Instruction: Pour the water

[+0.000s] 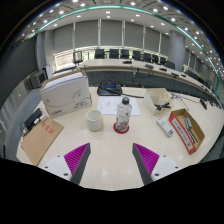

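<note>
Bottle (123,113): set upright mid-table (110,160), beyond the fingers, just right of cup (94,120); likely paired close for an easy pour. Not yet grasped.
Box (66,95): parked behind cup, clear of work area.
Gripper (112,160): held back and centred on bottle, jaws spread wide, nothing held; approach presumably pending.

No legible text on anything

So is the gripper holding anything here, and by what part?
Nothing is held. The gripper is open, with the bottle and cup standing on the table beyond its fingers.
</note>
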Demonstrator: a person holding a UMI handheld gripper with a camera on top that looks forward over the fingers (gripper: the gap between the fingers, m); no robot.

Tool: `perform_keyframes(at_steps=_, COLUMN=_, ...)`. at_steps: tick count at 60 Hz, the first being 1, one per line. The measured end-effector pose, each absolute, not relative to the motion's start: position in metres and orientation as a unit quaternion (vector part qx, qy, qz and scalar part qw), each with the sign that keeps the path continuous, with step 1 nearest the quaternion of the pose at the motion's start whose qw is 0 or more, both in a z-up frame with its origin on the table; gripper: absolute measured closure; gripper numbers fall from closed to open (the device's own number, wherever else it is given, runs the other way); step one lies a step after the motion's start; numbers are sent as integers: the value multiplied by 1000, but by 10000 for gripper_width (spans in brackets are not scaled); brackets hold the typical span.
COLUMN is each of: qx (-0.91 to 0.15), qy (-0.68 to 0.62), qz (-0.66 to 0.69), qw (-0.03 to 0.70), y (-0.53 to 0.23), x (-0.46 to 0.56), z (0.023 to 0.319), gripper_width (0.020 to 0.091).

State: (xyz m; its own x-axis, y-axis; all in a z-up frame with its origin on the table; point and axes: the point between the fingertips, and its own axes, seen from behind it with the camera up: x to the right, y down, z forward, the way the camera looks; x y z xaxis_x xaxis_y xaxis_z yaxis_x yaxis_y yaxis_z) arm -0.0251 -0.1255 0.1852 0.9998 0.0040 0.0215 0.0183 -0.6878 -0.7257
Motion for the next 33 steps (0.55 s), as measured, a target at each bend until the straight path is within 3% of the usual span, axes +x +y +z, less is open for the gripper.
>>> perform_keyframes(at_steps=15, qx=-915, qy=-14, qz=-15, qw=402, y=-177, x=-56, z=210, gripper_width=243)
perform_keyframes(at_steps=33, qx=-912, qy=-25, qz=-21, qw=409, y=-187, x=-70, z=216, gripper_width=242)
